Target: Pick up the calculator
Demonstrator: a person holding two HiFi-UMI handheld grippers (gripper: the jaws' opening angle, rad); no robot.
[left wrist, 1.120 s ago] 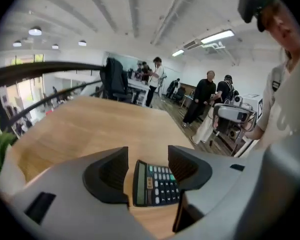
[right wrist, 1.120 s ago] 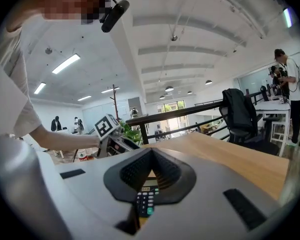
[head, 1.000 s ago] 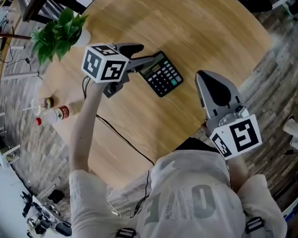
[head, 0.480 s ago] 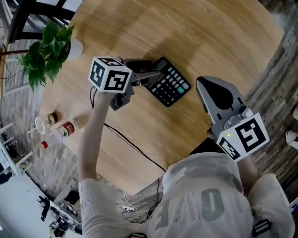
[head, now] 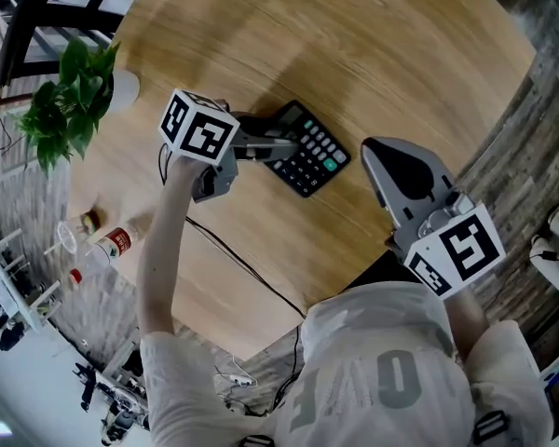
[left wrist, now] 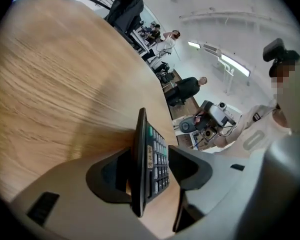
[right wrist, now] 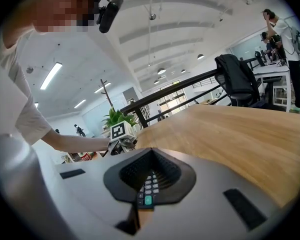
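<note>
A black calculator (head: pixel 309 154) with grey keys and one green key lies on the round wooden table (head: pixel 373 45). My left gripper (head: pixel 278 138) reaches it from the left and is shut on its near end. In the left gripper view the calculator (left wrist: pixel 140 184) shows edge-on between the jaws of that gripper (left wrist: pixel 149 151), one pad behind its back and the other over the keys. Whether it is off the table I cannot tell. My right gripper (head: pixel 384 154) hangs to the calculator's right, apart from it, jaws together. Past the right gripper (right wrist: pixel 150 176) the calculator's keys (right wrist: pixel 148 190) show.
A potted plant (head: pixel 70 101) stands at the table's left edge. Below it, beyond the edge, are a bottle (head: pixel 112 243) and a clear cup (head: pixel 70 236). A black cable (head: pixel 238 259) trails across the table from the left gripper. The table's rim curves close by my right gripper.
The left gripper has slid a little further onto the calculator's end and its jaws have drawn in on it. The right gripper has hardly moved. The head camera has shifted.
</note>
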